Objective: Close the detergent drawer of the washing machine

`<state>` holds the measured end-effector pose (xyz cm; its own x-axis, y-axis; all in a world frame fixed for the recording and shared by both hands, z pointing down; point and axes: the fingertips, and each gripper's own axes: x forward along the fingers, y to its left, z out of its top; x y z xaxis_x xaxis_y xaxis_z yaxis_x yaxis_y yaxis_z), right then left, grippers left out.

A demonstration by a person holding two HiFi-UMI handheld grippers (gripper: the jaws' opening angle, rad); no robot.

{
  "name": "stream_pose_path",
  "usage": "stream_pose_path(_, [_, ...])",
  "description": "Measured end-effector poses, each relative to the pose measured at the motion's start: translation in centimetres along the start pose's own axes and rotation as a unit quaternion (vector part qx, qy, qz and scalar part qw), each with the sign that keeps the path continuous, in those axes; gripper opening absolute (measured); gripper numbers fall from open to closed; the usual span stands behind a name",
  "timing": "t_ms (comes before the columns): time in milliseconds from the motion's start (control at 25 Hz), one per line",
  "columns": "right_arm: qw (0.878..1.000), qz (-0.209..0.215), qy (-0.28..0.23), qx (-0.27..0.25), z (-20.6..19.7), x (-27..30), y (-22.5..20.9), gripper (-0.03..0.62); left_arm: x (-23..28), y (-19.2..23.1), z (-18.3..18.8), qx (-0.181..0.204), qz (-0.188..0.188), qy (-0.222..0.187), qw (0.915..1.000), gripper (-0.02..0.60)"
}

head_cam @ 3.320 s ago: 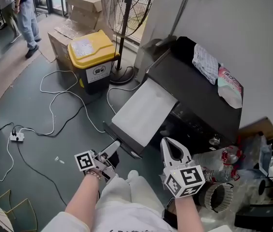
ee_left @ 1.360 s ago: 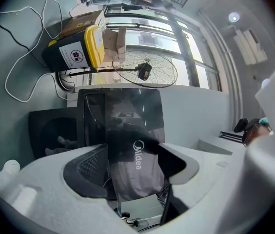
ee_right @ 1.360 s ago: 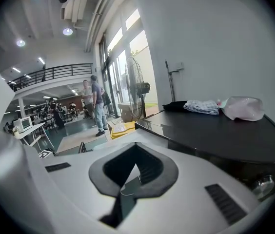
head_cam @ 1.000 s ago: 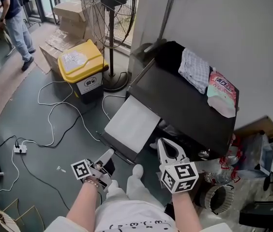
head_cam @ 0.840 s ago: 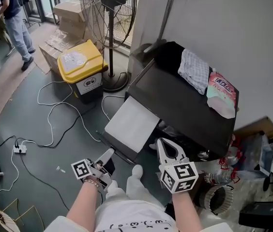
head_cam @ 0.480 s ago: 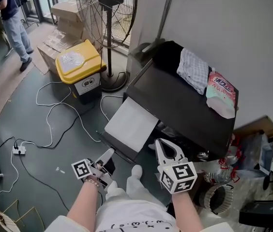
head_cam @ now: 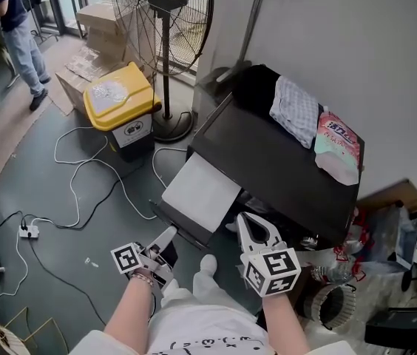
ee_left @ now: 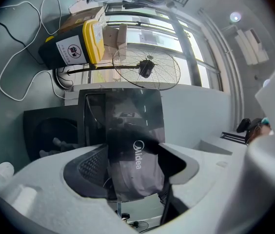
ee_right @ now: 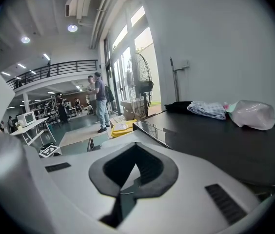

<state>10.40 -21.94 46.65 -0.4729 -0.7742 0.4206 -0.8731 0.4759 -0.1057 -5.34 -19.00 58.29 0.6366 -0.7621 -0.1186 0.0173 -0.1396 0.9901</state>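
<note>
A black washing machine stands against the wall. From its front a wide panel, the open drawer, juts toward me, pale on top. Its glossy dark outer face bears a logo in the left gripper view. My left gripper hovers low by the panel's near left corner. Its jaws are open and frame that dark face, with no contact visible. My right gripper is shut and empty, just off the panel's right side, level with the machine top.
A yellow-lidded bin and a standing fan are left of the machine. Cables and a power strip lie on the floor. A cloth and a pink bag rest on top. Clutter fills the right.
Both grippers hold almost the same places as a second ago. The head view has drifted slightly, and the panel stands as far out as before.
</note>
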Motion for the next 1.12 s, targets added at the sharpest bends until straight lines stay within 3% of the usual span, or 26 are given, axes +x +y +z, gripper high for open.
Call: stream_pose_path(1120, [1.000, 0.002, 0.001, 0.001, 1.0, 2.2, -1.8, -0.011, 4.3, 0.3, 1.0, 0.000, 0.006, 0.000, 1.0000, 0.305])
